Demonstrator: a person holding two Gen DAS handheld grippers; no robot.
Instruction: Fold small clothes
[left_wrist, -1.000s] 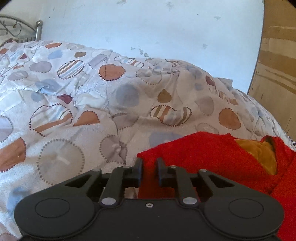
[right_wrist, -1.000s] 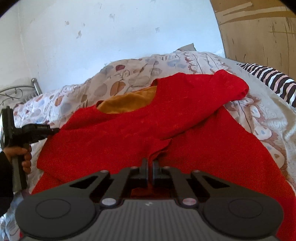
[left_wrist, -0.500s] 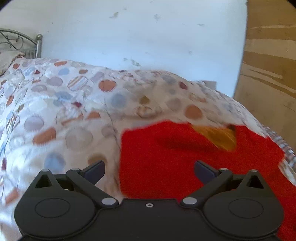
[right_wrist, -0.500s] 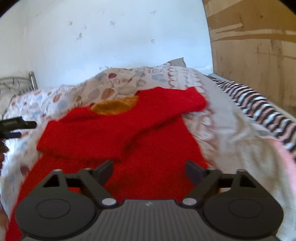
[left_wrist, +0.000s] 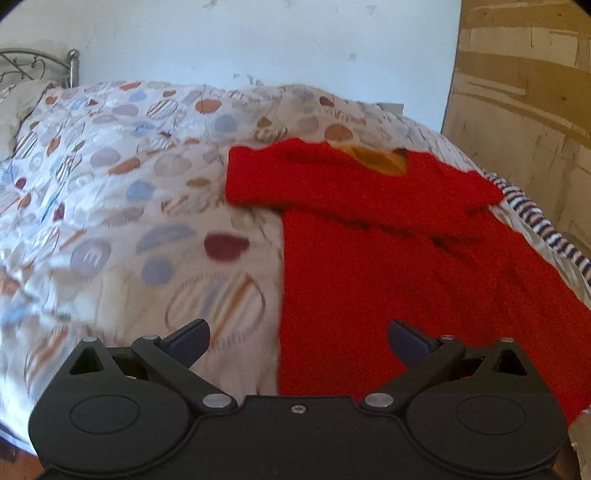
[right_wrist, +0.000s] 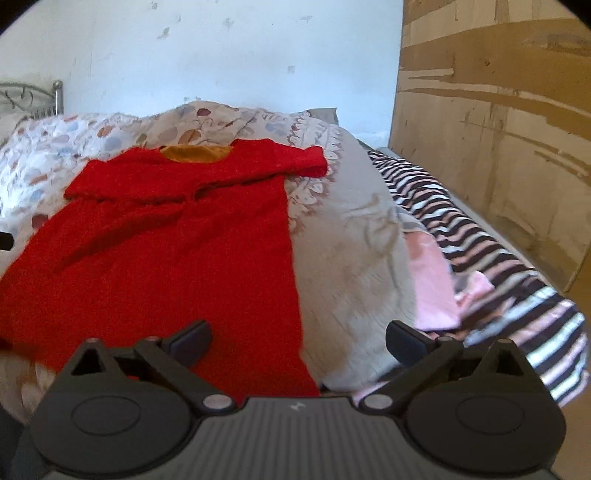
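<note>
A red knitted garment (left_wrist: 406, 266) with an orange lining at the neck (left_wrist: 380, 162) lies flat on the bed, both sleeves folded across its chest (right_wrist: 192, 177). My left gripper (left_wrist: 297, 339) hovers low over the garment's left lower edge, open, with nothing between its fingers. My right gripper (right_wrist: 297, 339) hangs over the garment's right lower edge (right_wrist: 291, 280). Its jaws are opening wide and hold nothing.
The garment rests on a quilt with coloured circles (left_wrist: 129, 221). To its right lie a striped cloth (right_wrist: 480, 236) and a pink cloth (right_wrist: 432, 280). A wooden board (right_wrist: 498, 129) stands on the right, a white wall behind, a metal bed head (left_wrist: 70, 70) far left.
Both grippers were shut on the red cloth near the sleeves. They have let go, opened wide and drawn back towards the garment's lower part; the sleeves stay folded across.
</note>
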